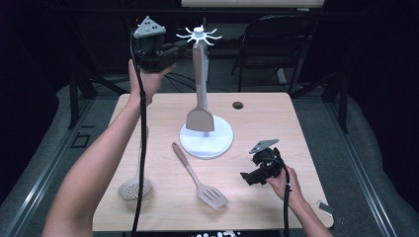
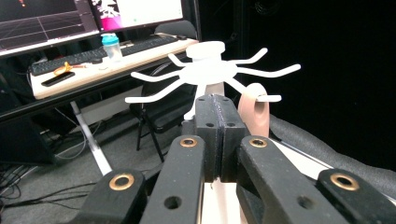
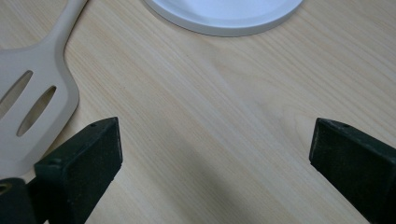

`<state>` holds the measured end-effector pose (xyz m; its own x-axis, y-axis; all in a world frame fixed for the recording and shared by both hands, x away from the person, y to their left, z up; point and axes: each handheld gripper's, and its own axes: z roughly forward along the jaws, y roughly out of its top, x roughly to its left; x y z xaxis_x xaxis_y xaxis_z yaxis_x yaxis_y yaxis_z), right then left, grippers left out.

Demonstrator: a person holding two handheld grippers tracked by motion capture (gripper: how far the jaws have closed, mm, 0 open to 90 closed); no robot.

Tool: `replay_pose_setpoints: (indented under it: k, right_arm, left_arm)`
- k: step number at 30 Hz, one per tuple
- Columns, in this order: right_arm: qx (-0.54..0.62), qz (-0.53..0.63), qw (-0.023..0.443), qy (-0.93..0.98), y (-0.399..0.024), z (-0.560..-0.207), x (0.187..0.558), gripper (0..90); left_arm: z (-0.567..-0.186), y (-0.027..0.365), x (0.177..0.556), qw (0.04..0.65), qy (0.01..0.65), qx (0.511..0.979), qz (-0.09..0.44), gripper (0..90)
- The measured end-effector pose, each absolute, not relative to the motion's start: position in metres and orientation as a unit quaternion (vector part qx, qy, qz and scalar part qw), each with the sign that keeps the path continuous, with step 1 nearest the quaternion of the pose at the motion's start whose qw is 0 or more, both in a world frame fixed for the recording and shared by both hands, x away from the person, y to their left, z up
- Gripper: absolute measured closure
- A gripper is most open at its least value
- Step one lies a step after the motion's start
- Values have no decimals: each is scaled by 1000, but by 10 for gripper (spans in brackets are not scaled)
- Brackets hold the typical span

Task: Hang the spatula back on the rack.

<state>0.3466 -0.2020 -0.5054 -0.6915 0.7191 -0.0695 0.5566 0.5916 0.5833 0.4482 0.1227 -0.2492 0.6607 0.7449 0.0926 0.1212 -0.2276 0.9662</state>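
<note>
Left gripper (image 1: 179,47) up high by the top of the white rack (image 1: 199,34), jaws pressed together with nothing between them, tip almost at the hooks (image 2: 211,73). Solid turner (image 1: 200,106) already hanging there by the hole in its handle (image 2: 256,108), blade dangling just over the round base (image 1: 225,143). Right gripper (image 1: 248,177) parked low over the table (image 1: 276,118), jaws wide apart and empty, with the slotted turner (image 1: 200,183) lying flat just beside it, handle pointing toward the base. Skimmer (image 1: 134,188) flat near the left edge, partly under the forearm and cable. Biggest worry from here, probably: bumping a hook or the post while pulling away, enough to swing the hung turner off or rock the whole rack. Also the cable dragging across the skimmer and nudging it off the edge. Could snag, too.
</note>
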Motion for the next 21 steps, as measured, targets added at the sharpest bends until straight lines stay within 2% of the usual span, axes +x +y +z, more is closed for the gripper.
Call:
replay_pose_setpoints:
  k: [21]
  right_arm:
    - [361, 269, 149, 880, -201, -505, 346, 22]
  left_arm:
    - [-251, 124, 452, 544, 304, 728, 286, 898]
